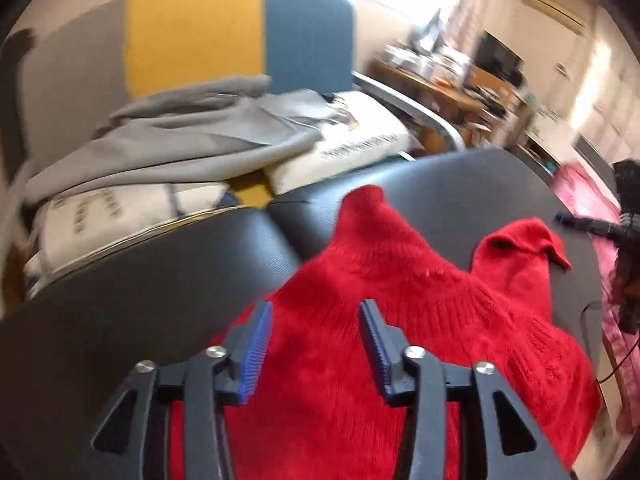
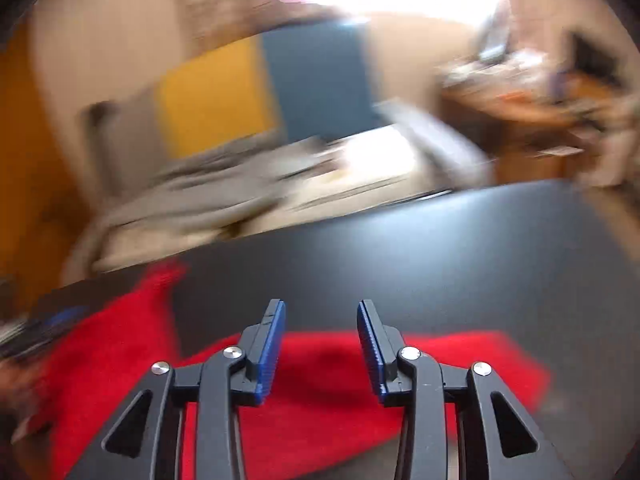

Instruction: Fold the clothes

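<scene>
the right wrist view is smeared with motion blur, so the room beyond the dark counter (image 2: 400, 248) is only patches of yellow, blue and grey. the left wrist view is sharper in the middle and blurred toward its edges. one red sweater (image 1: 360, 300) lies spread on the counter; its lower part is cut off by the frame and partly covered by the left gripper (image 1: 316, 320). two of its parts reach toward the far edge, but which is neck and which is sleeve is hard to tell. the left gripper hangs over the sweater with its jaws wide apart, nothing between them. the right gripper (image 2: 321, 320) is likewise spread wide and empty, above a red strip of the sweater. behind the counter one grey garment (image 1: 180, 136) lies piled on white cushions (image 1: 352, 148) whose print is unreadable.
</scene>
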Motion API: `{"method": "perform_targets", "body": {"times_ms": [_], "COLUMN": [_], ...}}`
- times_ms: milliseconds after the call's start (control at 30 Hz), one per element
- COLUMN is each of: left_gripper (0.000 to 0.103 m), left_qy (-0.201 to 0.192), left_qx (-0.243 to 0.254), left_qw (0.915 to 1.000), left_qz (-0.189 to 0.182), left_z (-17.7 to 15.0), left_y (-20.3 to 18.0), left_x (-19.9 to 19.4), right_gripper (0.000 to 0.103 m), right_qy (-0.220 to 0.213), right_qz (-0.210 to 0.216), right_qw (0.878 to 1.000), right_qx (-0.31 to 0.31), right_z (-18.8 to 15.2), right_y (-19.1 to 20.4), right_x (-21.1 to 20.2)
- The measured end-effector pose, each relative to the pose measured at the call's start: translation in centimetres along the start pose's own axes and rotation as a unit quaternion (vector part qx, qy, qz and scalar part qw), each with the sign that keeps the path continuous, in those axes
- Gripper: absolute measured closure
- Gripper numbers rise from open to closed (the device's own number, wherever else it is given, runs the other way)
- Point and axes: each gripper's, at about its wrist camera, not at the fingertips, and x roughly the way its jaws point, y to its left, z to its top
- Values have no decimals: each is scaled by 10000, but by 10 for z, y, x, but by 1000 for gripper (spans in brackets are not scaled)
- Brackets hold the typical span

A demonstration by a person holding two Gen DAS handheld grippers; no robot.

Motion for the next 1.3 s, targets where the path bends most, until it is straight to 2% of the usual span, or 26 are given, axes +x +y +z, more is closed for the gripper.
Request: {"method": "perform_targets", "body": {"times_ms": [100,167,367,433,467,533,567,633,733,900,1000,1067,1167,1233,1300], "left_gripper": [47,46,46,51,64,74,86,90,91,92,92,92,92,92,92], "left_qy": [464,675,1230,1361,1424,1334,1216,978,676,475,525,576,659,716,774], "left_qx": [263,374,339,277,254,264,210,97,-191,-361,-396,-430,-426,-406,-386], "left_qw": [9979,9962,9849,9791,9761,9802,9832,9883,9926,9962,9966,9964,9963,9962,9961], "left_qz": [-355,-398,-1173,-1485,-1624,-1440,-1346,-1162,-986,-628,-504,-450,-345,-268,-192], "left_z": [21,30,39,35,33,22,17,7,-13,-47,-61,-69,-75,-77,-80], "left_y": [6,10,17,14,12,12,14,18,31,43,48,51,53,53,53], "left_x": [29,45,87,90,91,84,77,63,40,9,-1,-6,-10,-12,-14], "right_gripper": [64,64,64,64,64,64,64,64,61,51,38,24,21,21,21], "right_qy": [691,1025,1426,1484,1504,1463,1441,1391,1333,1240,1184,1193,1262,1290,1336], "right_qz": [532,703,554,448,375,231,122,-245,-561,-997,-1330,-1517,-1905,-2304,-2463], "right_qw": [9958,9914,9858,9849,9844,9837,9830,9792,9779,9812,9803,9788,9719,9620,9573], "right_qx": [-289,-408,-691,-773,-836,-1015,-1131,-1457,-1512,-1093,-856,-684,-574,-702,-714], "right_z": [-23,-39,-55,-58,-60,-63,-64,-65,-64,-53,-47,-41,-33,-28,-22], "right_y": [31,44,46,43,41,45,48,56,56,32,15,1,-13,-18,-23], "right_x": [29,47,86,94,97,101,103,104,106,109,111,116,118,117,117]}}
